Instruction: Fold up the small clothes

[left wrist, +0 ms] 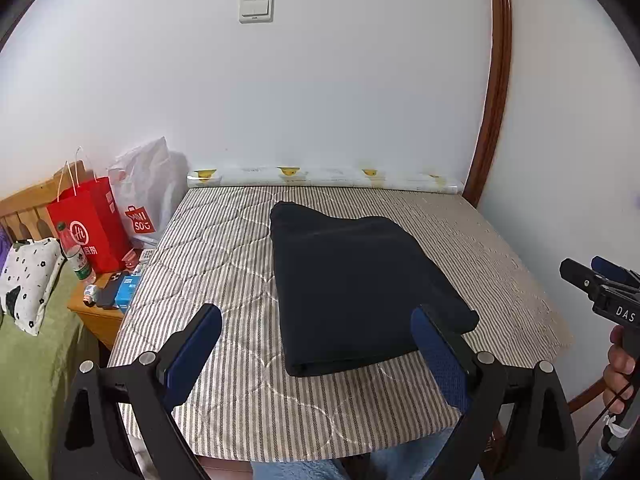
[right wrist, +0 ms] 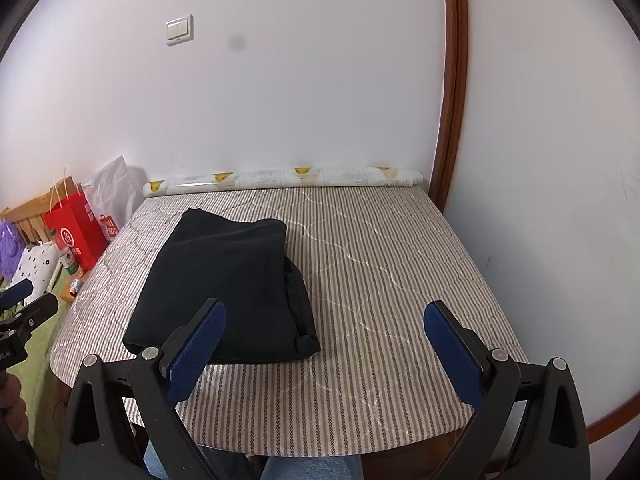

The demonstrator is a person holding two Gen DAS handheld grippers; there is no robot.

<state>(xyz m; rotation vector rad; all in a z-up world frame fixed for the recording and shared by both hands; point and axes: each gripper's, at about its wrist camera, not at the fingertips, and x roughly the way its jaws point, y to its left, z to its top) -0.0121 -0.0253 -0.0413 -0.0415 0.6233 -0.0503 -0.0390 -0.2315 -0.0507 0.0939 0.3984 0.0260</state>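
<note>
left gripper [left wrist: 316, 354]: fingers spread, empty | right gripper [right wrist: 322, 350]: spread, empty | folded black garment [left wrist: 360, 284], perhaps trousers: on striped mat [left wrist: 224, 264], beyond both fingertips, untouched

Left tool [left wrist: 316, 344] and right tool [right wrist: 322, 340], both spread wide, empty.

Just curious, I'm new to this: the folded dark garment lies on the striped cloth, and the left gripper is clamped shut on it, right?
Not quite. The left gripper is open and holds nothing, as the left wrist view shows. The folded dark garment does lie on the striped cloth.
</note>
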